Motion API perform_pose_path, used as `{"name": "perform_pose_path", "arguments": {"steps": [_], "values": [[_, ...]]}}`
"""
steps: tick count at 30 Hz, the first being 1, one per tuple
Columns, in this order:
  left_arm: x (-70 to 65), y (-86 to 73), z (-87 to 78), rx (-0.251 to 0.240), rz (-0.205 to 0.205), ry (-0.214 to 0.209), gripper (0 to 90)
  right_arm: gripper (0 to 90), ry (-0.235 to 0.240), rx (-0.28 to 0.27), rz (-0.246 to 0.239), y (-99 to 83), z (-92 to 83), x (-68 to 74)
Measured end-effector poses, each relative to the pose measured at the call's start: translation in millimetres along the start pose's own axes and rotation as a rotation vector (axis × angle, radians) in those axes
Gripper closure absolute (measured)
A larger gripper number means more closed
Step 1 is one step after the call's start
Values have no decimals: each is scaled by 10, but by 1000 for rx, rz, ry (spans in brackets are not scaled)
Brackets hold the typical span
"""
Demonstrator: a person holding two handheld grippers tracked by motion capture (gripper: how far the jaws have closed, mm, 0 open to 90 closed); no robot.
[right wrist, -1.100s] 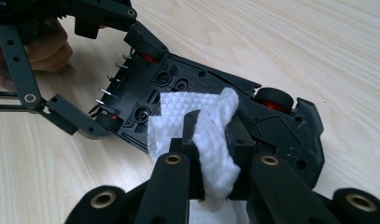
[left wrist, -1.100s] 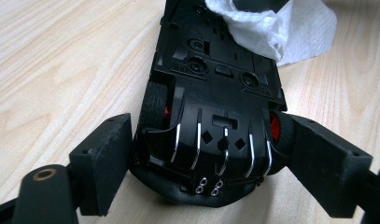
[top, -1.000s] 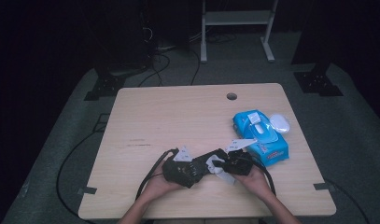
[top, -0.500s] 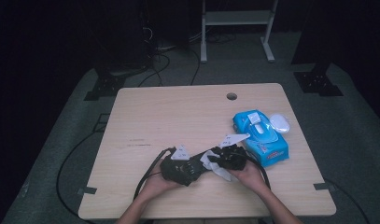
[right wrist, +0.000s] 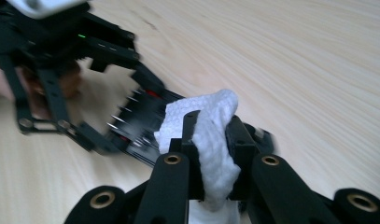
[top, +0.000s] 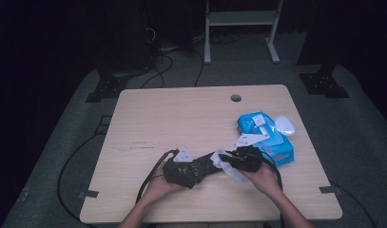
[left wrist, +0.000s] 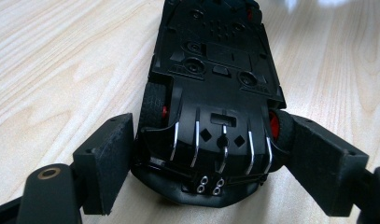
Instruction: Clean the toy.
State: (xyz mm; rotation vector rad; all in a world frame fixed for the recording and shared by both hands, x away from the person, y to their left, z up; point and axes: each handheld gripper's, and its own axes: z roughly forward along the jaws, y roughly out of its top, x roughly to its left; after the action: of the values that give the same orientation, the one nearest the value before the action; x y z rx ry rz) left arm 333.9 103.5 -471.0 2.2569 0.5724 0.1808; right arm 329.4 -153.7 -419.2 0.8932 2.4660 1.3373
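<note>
Bare table ahead of both grippers, wipes pack just beside right gripper, left gripper clamped on upturned toy car, right jaws pinching wipe against car's end

From my remote station I list the setting. One rectangular table of pale wood grain, with a small round cable hole near its far edge. One grey carpeted floor around it, lit in a pool at the table and falling to near black beyond. One white metal stand with a crossbar behind the table. Black cables lying loose on the floor at far left. Two black flat floor brackets flanking the table's far corners. Dark, featureless surroundings; I can make out no walls.
</note>
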Motion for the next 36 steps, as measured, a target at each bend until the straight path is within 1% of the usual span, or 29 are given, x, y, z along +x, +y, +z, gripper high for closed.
{"name": "perform_pose_path", "arguments": {"steps": [2,3,7,9,10,12,14,16,19,22,24,28,31,32,34,36], "values": [[-4,-1,-2,1,-4,-1,188,806,26,5,-14,38,111,87],[-3,-1,-1,0,-1,-1,188,806,45,9,-19,51,176,130],[-3,-7,-4,1,6,-4,191,806,97,24,-49,70,440,296],[-2,-11,-5,5,7,-8,194,805,108,30,-54,64,524,342],[-5,-14,-2,4,5,-8,195,805,103,35,-65,59,548,346],[-3,-18,-6,9,14,-14,201,806,82,34,-71,39,556,326],[-10,-20,-10,7,23,-12,230,806,49,37,-66,2,531,267],[-12,-16,-2,2,17,-8,238,806,24,30,-42,-40,483,187],[-9,-13,2,2,23,-7,238,806,-4,31,-35,-91,434,111],[-19,-11,11,5,35,3,235,806,-8,28,-33,-115,430,111],[-21,-9,20,4,27,6,222,806,-9,32,-39,-117,440,125],[-22,-4,31,3,31,12,207,806,-6,36,-40,-136,449,144],[-35,-4,29,12,50,15,220,807,-6,36,-41,-134,450,147],[-40,-6,27,16,62,21,231,807,-2,32,-38,-131,451,155],[-39,-2,29,18,57,19,235,807,6,29,-45,-117,456,187],[-33,-2,31,20,60,18,235,807,34,24,-52,-98,488,249]]}}
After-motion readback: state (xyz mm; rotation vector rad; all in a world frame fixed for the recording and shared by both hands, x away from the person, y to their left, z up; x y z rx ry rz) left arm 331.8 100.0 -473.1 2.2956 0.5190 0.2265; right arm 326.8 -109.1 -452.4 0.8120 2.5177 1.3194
